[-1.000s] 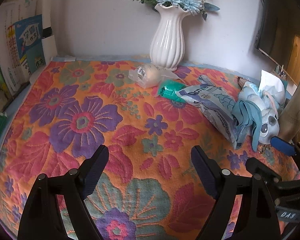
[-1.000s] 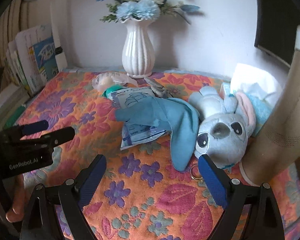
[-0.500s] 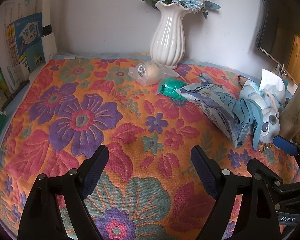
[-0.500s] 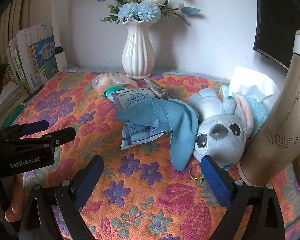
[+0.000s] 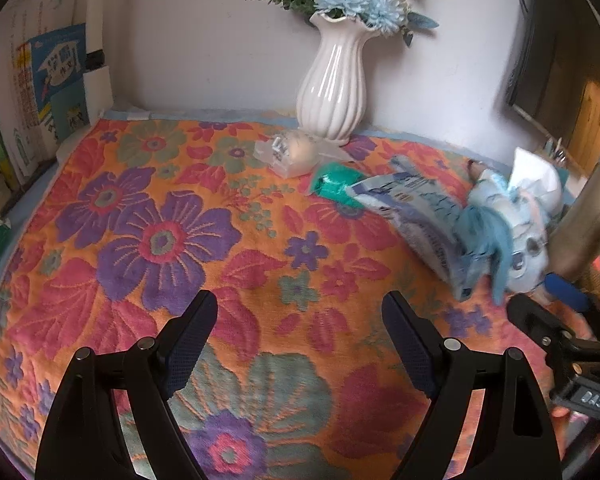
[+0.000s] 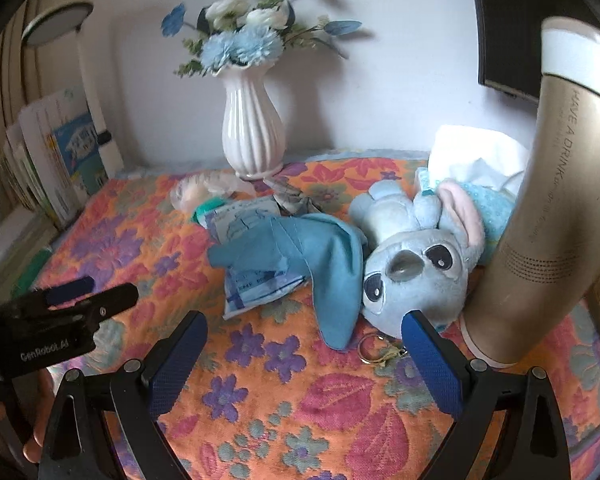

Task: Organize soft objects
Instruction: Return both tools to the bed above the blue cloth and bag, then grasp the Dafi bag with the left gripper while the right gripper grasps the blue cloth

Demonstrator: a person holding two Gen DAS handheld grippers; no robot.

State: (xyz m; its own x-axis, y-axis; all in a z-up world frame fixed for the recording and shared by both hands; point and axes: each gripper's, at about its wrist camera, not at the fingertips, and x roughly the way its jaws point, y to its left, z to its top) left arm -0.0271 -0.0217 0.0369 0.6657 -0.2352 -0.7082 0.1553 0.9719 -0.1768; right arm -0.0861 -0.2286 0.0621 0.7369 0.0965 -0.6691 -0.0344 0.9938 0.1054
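Right wrist view: right tool [image 6: 304,344] hangs spread wide, nothing between its fingers, low over the floral cloth [image 6: 260,420], just in front of the plush [image 6: 416,264]. Left tool [image 5: 300,328] likewise released and empty, over bare cloth well left of the plush.

Landmark = vase [image 6: 252,132], at the back by the wall.
- Plush: right-front of the vase, on its side, face toward the camera. One long blue ear [image 6: 332,276] drapes over a wipes pack [image 6: 256,280].
- Wipes pack: front of the vase, partly under that ear.
- Green item [image 5: 336,184]: just front of the vase, touching the pack's far end.
- Clear bag with something round in it [image 5: 292,152]: at the vase foot, left side.
- Tissue [image 6: 476,160]: right of the vase, behind the plush.
- Gold bottle [image 6: 540,216]: far right of the vase, upright, beside the plush's head.
- Key ring [image 6: 376,350]: on the cloth in front of the plush, near the right tool's right finger.

Progress, my read: nothing sorted yet. Soft stuff sits in one jumbled heap right of the vase, neither tool touching any of it. Plush looks like the first pick for the right tool; ear needs lifting clear of the pack. Everything is left to do. No bin or target spot visible, so can't tell where things go.
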